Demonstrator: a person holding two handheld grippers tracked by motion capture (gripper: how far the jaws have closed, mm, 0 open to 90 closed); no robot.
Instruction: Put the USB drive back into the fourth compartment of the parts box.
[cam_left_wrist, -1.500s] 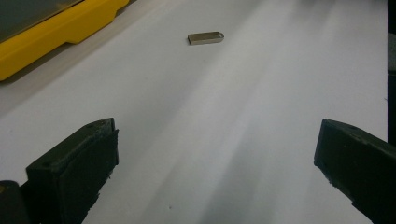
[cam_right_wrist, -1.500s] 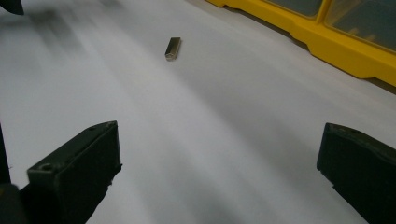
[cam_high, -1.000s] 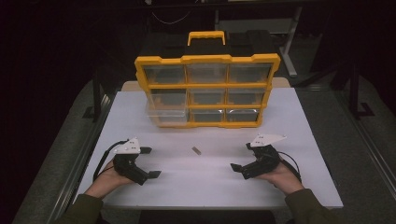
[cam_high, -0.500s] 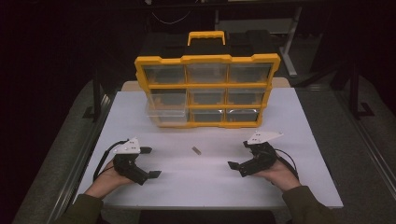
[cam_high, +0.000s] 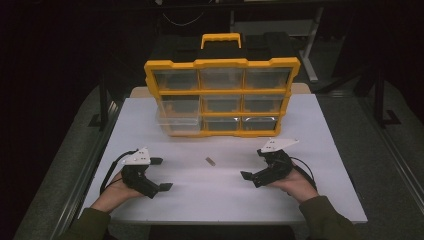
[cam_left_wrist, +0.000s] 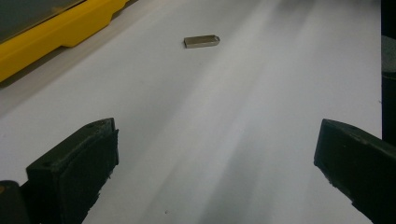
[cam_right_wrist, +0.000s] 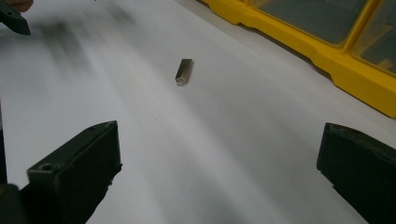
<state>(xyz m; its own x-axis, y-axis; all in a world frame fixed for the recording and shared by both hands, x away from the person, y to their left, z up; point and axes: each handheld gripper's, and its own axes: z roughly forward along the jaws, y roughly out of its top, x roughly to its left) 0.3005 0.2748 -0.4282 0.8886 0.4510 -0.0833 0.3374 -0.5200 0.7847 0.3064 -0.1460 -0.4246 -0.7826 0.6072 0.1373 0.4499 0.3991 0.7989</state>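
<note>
A small silver metal piece (cam_high: 210, 161), like a tiny flash drive, lies flat on the white table (cam_high: 320, 130) between my two grippers. My left gripper (cam_high: 161, 174) rests at the front left, open and holding nothing. In the left gripper view the metal piece (cam_left_wrist: 201, 41) lies well ahead of the open left gripper (cam_left_wrist: 217, 172). My right gripper (cam_high: 253, 164) stands open at the front right, pointing left. From the right gripper view the metal piece (cam_right_wrist: 184, 71) sits ahead and slightly left of the right gripper (cam_right_wrist: 219, 172).
A yellow organizer (cam_high: 222, 97) with clear drawers and a carry handle stands at the back of the table. Its lower-left drawer (cam_high: 172, 124) is pulled out a little. The organizer's base (cam_left_wrist: 56, 32) (cam_right_wrist: 327, 42) edges both gripper views. Dark floor surrounds the table.
My right gripper has shifted slightly left, toward the metal piece. The left gripper and the metal piece have stayed put.
</note>
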